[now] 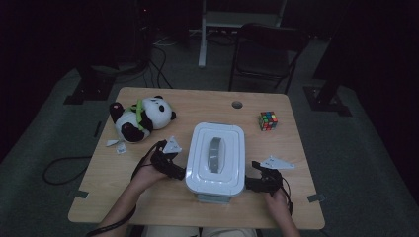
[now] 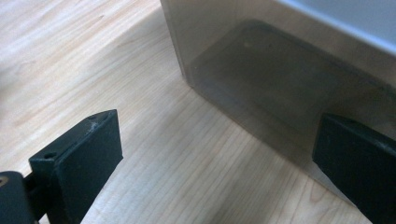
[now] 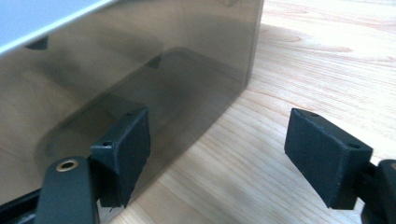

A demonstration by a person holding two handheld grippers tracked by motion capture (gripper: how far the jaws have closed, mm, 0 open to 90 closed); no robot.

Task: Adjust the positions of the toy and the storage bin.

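Storage box (image 1: 216, 159) is sitting near the middle of the tabletop (image 1: 291, 148), toward the person's edge, white lid on, grey handle lying flat in the lid's recess. Translucent smoky walls are showing below the lid in both gripper views.

Left gripper (image 1: 170, 165) is hovering just beside the box's left wall; right gripper (image 1: 257, 182) is sitting just beside the right wall near the front corner. The two are bracketing the box from either side.

Jaws: both pairs are standing spread. In the left gripper view, the box wall (image 2: 280, 93) is lying ahead of the gap, one jaw overlapping its lower edge, nothing pinched between them. In the right gripper view, one jaw is close against the wall (image 3: 140, 84), the other out over bare wood; cannot tell whether that jaw is touching. No grip on anything.

Progress, as judged: the approach looks about done, both hands placed at the box. Still left: taking hold of it, whether at the walls, the lid rim or side latches, and then lifting, moving or opening it. Lid is looking fully seated, so no opening has begun.

Bystanders: plush panda (image 1: 141, 118) at far left, colour cube (image 1: 267, 120) at far right, both well apart from the box.
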